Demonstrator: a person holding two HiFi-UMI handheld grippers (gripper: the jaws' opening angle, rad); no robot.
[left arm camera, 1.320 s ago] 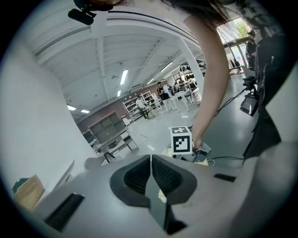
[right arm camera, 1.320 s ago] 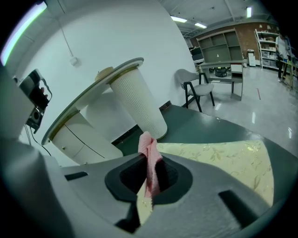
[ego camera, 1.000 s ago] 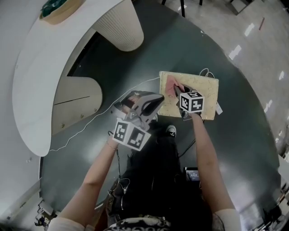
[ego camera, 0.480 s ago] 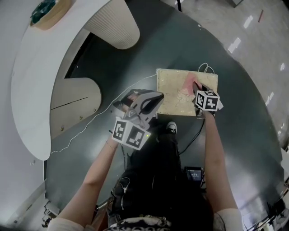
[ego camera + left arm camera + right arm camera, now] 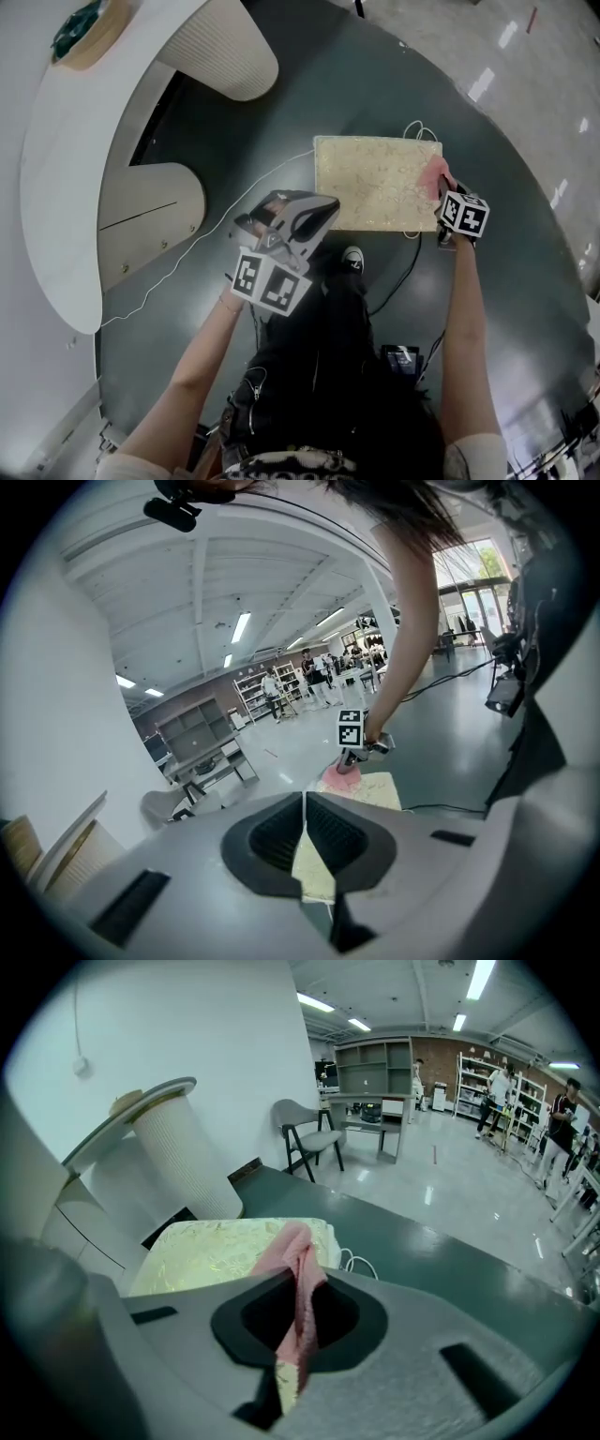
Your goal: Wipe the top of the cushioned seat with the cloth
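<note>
The cushioned seat (image 5: 375, 183) is a pale yellow patterned square on the dark green floor. A pink cloth (image 5: 434, 176) lies at its right edge, pinched in my right gripper (image 5: 448, 195). In the right gripper view the cloth (image 5: 298, 1279) hangs between the shut jaws of that gripper (image 5: 295, 1326), with the seat (image 5: 216, 1251) just beyond. My left gripper (image 5: 323, 204) is shut on nothing and held in the air left of the seat's near corner. From the left gripper view I see the seat (image 5: 370, 787), the cloth (image 5: 336, 778) and the right gripper (image 5: 351, 757) ahead of the left gripper (image 5: 305, 803).
A white curved counter (image 5: 66, 169) and a ribbed white column (image 5: 225, 56) stand to the left. A white cable (image 5: 234, 225) runs across the floor to the seat. The person's shoe (image 5: 352, 259) is just near the seat. A grey chair (image 5: 314, 1133) stands farther off.
My right gripper has dragged the pink cloth across the seat top from its left part to its right edge. The left gripper has stayed where it was.
</note>
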